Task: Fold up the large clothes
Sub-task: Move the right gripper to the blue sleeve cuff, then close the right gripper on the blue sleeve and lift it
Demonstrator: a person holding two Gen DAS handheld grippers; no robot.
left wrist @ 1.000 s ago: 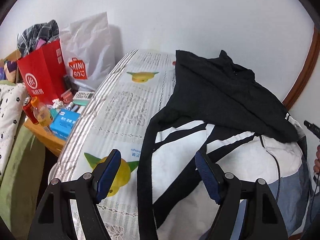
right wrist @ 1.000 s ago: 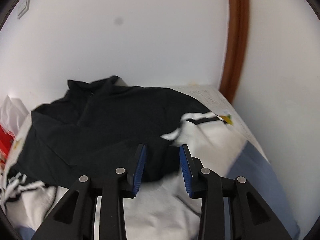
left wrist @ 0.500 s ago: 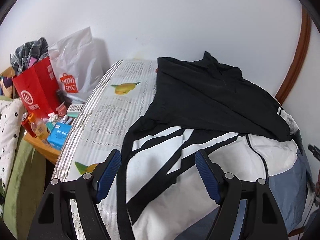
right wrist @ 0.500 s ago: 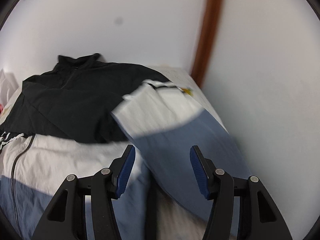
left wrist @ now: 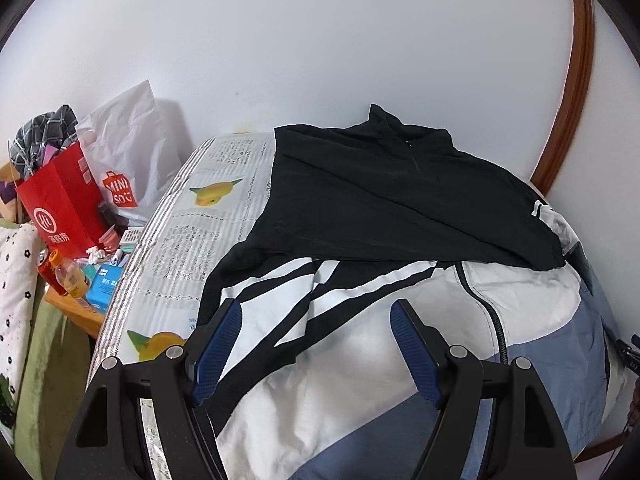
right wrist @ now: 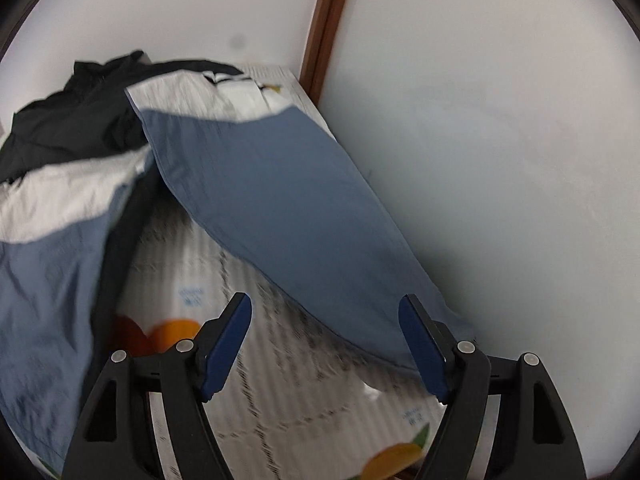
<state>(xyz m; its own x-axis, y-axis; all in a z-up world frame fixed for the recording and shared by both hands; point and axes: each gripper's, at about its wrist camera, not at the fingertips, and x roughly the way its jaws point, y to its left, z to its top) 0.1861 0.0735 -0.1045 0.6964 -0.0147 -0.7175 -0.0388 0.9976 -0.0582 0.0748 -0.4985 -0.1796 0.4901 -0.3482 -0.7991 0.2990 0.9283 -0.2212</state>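
Note:
A large jacket, black at the top (left wrist: 384, 196), white in the middle and blue at the hem, lies spread on the bed. Its left sleeve with black and white stripes (left wrist: 288, 300) lies folded across the body. My left gripper (left wrist: 316, 344) is open and empty, held above the white front. In the right wrist view the jacket's blue and white right sleeve (right wrist: 276, 200) stretches along the wall. My right gripper (right wrist: 324, 340) is open and empty, just above the sleeve's cuff end.
The bed sheet (left wrist: 192, 240) has a grey striped edge and cartoon prints. A red bag (left wrist: 64, 200), a white Miniso bag (left wrist: 124, 160), bottles and boxes crowd a small table at the left. White walls and a brown door frame (right wrist: 324, 28) stand close on the right.
The left gripper has drawn back and up from the jacket. The right gripper opened wide and swung right from the black fabric to the blue sleeve.

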